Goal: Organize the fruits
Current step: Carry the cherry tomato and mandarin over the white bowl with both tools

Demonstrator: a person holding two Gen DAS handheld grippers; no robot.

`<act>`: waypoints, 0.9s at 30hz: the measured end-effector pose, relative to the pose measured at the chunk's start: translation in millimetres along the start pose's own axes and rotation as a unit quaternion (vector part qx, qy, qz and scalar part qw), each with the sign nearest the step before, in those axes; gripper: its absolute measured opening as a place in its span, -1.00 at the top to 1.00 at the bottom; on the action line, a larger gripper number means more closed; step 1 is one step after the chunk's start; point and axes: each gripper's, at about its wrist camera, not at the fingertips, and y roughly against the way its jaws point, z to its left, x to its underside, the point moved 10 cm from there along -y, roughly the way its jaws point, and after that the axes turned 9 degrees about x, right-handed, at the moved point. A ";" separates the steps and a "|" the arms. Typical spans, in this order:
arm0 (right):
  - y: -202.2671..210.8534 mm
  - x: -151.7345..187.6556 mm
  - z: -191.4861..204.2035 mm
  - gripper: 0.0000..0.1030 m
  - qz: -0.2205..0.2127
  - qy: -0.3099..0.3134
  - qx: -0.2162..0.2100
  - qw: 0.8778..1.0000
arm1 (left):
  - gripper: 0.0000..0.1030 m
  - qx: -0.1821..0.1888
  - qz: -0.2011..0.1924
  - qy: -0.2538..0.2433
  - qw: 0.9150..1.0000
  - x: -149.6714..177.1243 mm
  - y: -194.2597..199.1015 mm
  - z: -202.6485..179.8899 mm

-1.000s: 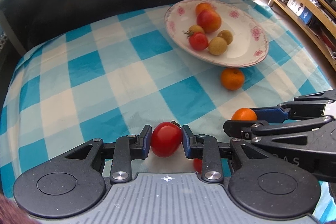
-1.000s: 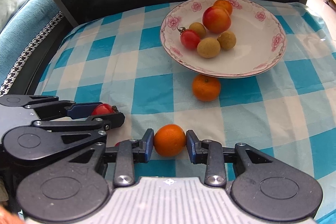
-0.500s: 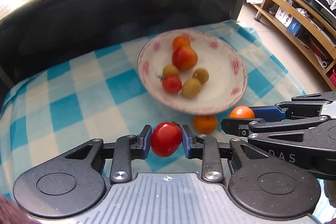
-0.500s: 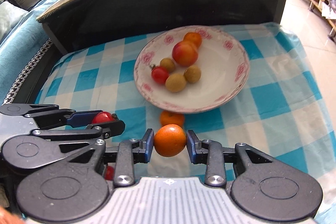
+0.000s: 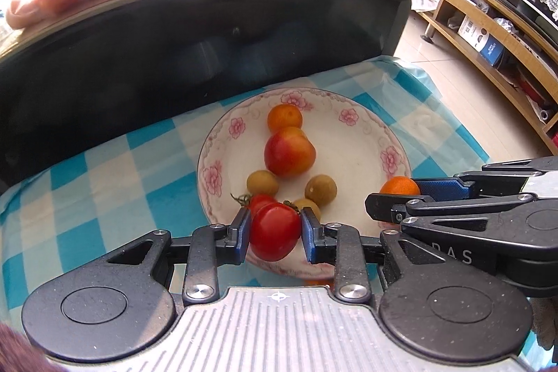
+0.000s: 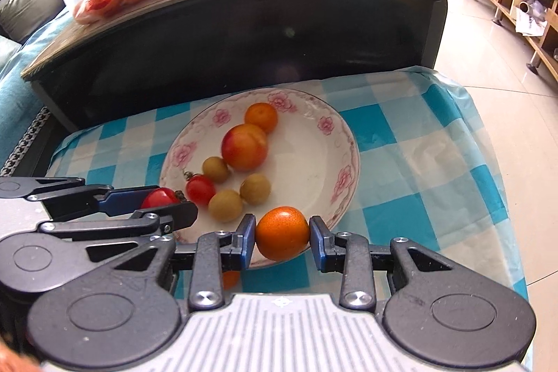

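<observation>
Clearly, a red tomato (image 5: pixel 273 230) is clamped between the blue pads of the left gripper (image 5: pixel 274 234), held above the near rim of the floral plate (image 5: pixel 390 159). An orange (image 6: pixel 281 232) is gripped likewise by the right gripper (image 6: pixel 282 237), also over the plate's near edge. On the plate, a peach (image 5: pixel 289 150), a small orange fruit (image 5: pixel 284 117), a cherry tomato (image 6: pixel 200 189) and three yellowish-brown round fruits are seen. The checked cloth (image 6: pixel 401 169) is spread beneath. Only the letters "DAS" (image 5: pixel 453 255) can be read, on the right gripper's body in the left view.
</observation>
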 end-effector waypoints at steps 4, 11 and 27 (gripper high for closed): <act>-8.0 -6.0 -2.6 0.30 0.001 -0.004 0.000 1.000 | 0.28 -0.001 0.003 0.005 1.000 -2.1 -4.8 3.1; -17.9 -11.9 -2.0 0.29 0.002 -0.005 -0.002 1.000 | 0.27 0.002 0.004 0.014 1.000 -2.9 -7.9 7.5; -9.8 -17.1 -1.4 0.27 -0.015 -0.008 0.002 1.000 | 0.15 -0.003 -0.012 0.009 1.000 -9.7 5.2 7.5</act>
